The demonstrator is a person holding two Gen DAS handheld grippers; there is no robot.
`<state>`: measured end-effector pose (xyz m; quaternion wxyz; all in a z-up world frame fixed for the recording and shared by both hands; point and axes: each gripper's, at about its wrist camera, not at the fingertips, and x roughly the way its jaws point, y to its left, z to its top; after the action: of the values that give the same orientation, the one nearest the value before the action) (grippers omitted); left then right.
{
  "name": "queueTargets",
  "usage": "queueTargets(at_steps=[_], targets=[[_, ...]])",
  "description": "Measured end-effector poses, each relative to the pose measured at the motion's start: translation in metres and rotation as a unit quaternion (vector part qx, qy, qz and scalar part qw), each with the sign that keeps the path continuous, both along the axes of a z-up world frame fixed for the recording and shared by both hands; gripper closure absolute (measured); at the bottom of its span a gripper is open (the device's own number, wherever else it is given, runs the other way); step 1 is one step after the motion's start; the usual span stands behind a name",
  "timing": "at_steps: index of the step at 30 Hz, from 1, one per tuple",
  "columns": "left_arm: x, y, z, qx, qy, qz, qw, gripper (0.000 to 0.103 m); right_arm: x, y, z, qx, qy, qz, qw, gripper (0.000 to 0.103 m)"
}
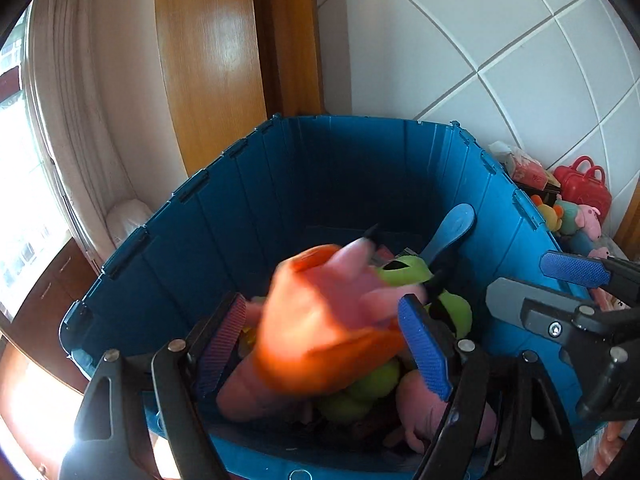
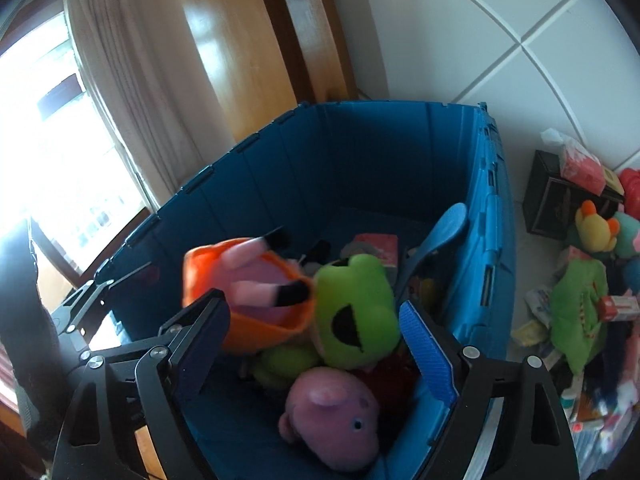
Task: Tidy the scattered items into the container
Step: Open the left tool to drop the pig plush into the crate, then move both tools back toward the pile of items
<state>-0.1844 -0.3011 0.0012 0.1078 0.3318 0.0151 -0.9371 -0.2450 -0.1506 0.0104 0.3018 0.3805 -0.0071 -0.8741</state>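
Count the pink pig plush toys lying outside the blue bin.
1 clearly: a pink pig plush on the floor right of the blue bin, beside the red toy bag. More may be hidden in that pile.

Daylight floods in from the window [image 2: 48, 152] at the left of both views, blowing it out to white and leaving a glare streak on the wooden door [image 1: 216, 56]. The blue container [image 1: 328, 184] is shadowed inside. The orange-and-pink plush toy [image 1: 320, 320] is motion-blurred, and fisheye distortion bends the edges, with dark corners.
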Motion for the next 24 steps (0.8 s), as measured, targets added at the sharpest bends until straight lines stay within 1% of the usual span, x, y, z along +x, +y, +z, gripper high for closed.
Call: queueTargets(at_steps=[2, 5, 7, 8, 12, 14, 17, 19, 24], targets=[[0.000, 0.001, 0.002, 0.003, 0.003, 0.000, 1.0000, 0.024, 0.001, 0.008, 0.001, 0.000, 0.002, -0.009, 1.000, 0.012], [0.002, 0.006, 0.005, 0.016, 0.007, -0.002, 0.9998, 0.024, 0.008, 0.022, 0.006, -0.008, 0.009, -0.019, 1.000, 0.004], [0.006, 0.011, 0.008, 0.025, 0.012, -0.004, 0.9996, 0.023, 0.015, 0.033, 0.013, -0.014, 0.022, -0.026, 0.999, 0.003], [0.007, 0.015, 0.009, 0.028, 0.016, -0.006, 0.9995, 0.021, 0.019, 0.039, 0.016, -0.018, 0.030, -0.033, 0.999, 0.001], [0.014, 0.037, 0.017, 0.027, 0.033, -0.012, 0.9990, 0.015, 0.032, 0.067, 0.031, -0.026, 0.054, -0.064, 0.996, 0.000], [0.016, 0.048, 0.023, 0.028, 0.044, -0.014, 0.9985, 0.014, 0.038, 0.084, 0.035, -0.028, 0.063, -0.079, 0.994, 0.000], [0.018, 0.070, 0.032, 0.035, 0.057, -0.025, 0.9974, 0.013, 0.043, 0.112, 0.039, -0.029, 0.071, -0.101, 0.992, 0.000], [0.019, 0.090, 0.037, 0.030, 0.064, -0.037, 0.9968, 0.010, 0.047, 0.136, 0.040, -0.031, 0.073, -0.119, 0.990, 0.000], [0.023, 0.149, 0.042, 0.015, 0.078, -0.074, 0.9941, 0.009, 0.055, 0.196, 0.037, -0.037, 0.073, -0.154, 0.985, 0.000]])
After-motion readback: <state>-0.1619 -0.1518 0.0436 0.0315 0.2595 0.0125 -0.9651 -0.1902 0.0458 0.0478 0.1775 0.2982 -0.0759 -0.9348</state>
